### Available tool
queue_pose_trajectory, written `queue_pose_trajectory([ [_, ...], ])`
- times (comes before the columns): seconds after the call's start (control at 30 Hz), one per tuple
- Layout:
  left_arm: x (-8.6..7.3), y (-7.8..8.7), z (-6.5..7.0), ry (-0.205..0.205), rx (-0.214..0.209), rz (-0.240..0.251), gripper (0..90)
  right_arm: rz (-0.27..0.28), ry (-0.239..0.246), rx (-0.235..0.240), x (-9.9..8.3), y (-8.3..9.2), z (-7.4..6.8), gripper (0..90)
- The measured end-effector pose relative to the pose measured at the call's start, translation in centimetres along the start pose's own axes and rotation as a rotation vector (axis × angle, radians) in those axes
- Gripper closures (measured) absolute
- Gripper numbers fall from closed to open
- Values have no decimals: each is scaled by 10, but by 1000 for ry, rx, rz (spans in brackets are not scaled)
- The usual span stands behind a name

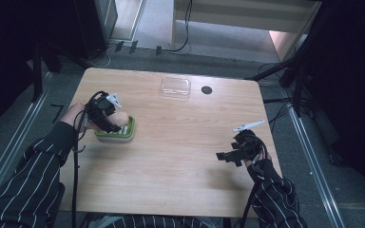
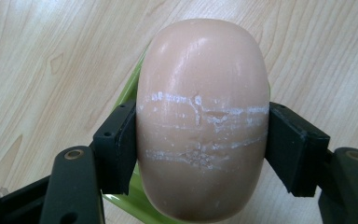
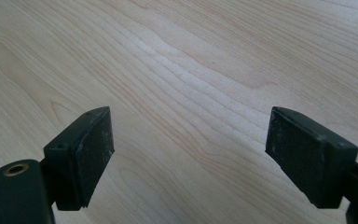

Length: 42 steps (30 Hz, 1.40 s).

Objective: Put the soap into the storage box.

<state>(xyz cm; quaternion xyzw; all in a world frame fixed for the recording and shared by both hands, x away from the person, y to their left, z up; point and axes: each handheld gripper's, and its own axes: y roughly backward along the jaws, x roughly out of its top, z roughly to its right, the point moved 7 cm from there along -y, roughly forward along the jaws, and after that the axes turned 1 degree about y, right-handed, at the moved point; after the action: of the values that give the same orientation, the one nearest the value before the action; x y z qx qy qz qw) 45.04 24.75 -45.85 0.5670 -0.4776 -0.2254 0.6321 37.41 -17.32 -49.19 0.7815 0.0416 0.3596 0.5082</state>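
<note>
A pale wood-grain counter (image 1: 171,156) sits in a dim room with grey floor and cables beyond its far edge. At the far middle of the counter lie a clear plastic lid (image 1: 175,87) and, just right of it, a small dark round hole (image 1: 206,90).

On the left side, my left claw (image 2: 200,140) is closed across the middle of a pink oval soap bar (image 2: 201,126), one pad on each flank; white scuff lines cross the soap. The bar sits at or just above a green soap dish (image 1: 119,133); I cannot tell whether it touches.

My right claw (image 3: 189,154) hangs wide open and empty over bare wood on the near right.

I judge the soap is either being set into or lifted from the dish. Next calls for a steady vertical move, keeping the slippery bar level.
</note>
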Motion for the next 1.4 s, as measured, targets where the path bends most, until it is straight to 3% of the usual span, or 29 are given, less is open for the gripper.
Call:
queue_pose_trajectory([
  [0.17, 1, -4, 0, -16, -14, 4, 336, -3, -1, 0, 0, 0, 0, 160],
  [0.27, 2, -5, -1, -47, -26, 11, 335, 0, -3, 1, 0, 0, 0, 160],
  [0.37, 2, -6, -4, -47, -13, 16, 335, -2, -3, 1, 0, 0, 0, 159],
  [0.7, -3, -15, -9, -49, -30, 0, 335, 1, 1, 2, 0, -1, 0, 160],
  [0.83, -5, -17, -9, -56, -44, -1, 336, -2, -5, 2, 0, 0, 0, 160],
  [1.4, -5, -23, -8, -78, -30, 9, 335, 0, -8, 1, 0, 0, -1, 160],
])
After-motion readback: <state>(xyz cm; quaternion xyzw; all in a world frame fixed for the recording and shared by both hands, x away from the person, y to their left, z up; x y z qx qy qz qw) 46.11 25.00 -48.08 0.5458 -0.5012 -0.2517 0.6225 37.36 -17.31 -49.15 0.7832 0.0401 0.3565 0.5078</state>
